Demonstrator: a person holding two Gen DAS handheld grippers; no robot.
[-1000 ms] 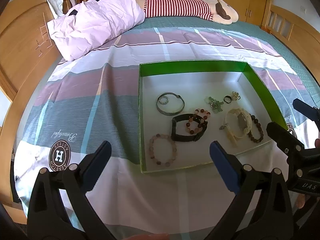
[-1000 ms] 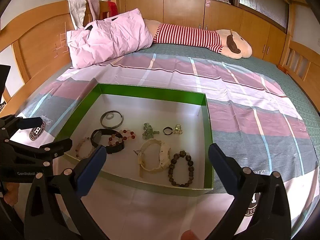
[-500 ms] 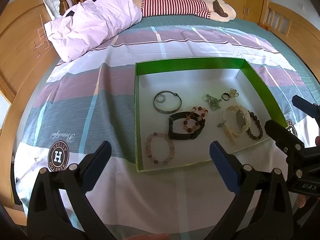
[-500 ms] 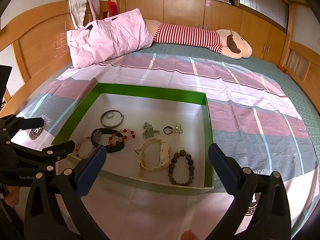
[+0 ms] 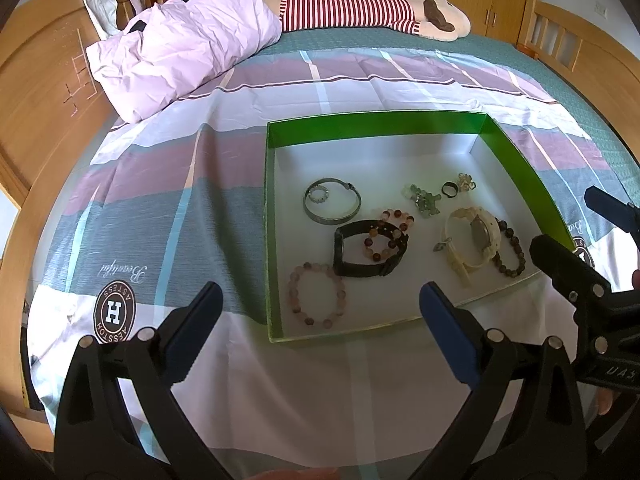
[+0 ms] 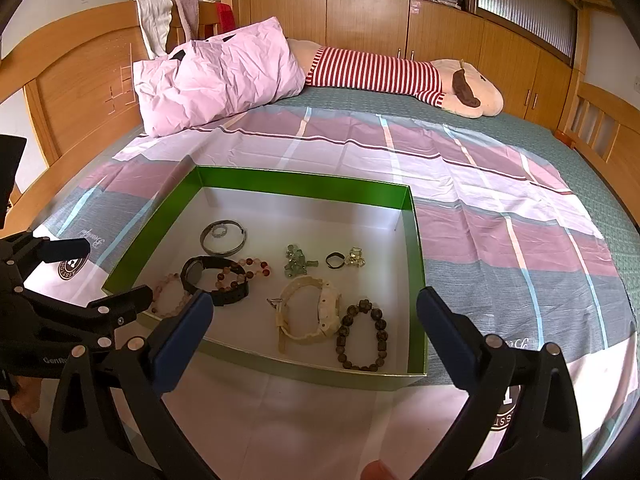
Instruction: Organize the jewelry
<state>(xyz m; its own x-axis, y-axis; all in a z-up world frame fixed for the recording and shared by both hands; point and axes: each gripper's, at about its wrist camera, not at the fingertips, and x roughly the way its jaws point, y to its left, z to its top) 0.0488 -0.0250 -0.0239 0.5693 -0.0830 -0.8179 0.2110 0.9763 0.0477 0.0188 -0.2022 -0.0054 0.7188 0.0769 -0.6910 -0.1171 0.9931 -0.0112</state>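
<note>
A green-walled box (image 5: 376, 126) (image 6: 304, 184) with a white floor lies on the bed and holds jewelry. In it are a silver bangle (image 5: 332, 206), a black watch (image 5: 370, 254) under a red bead bracelet (image 5: 386, 236), a pink bead bracelet (image 5: 317, 300), a cream watch (image 6: 310, 314), a dark bead bracelet (image 6: 363, 334), a green charm (image 6: 296, 266) and two rings (image 6: 345, 260). My left gripper (image 5: 318, 320) is open and empty before the box's near edge. My right gripper (image 6: 314, 328) is open and empty, over the box's near right part.
The bed has a striped sheet (image 5: 160, 216). A pink pillow (image 5: 180, 52) and a striped plush toy (image 5: 360, 10) lie at the far end. A wooden headboard (image 5: 36, 112) runs along the left, wooden cabinets (image 6: 360, 16) behind.
The left gripper's view has shifted slightly, so the box sits a little more left and lower in it. The right gripper has barely moved. Both stay open.
</note>
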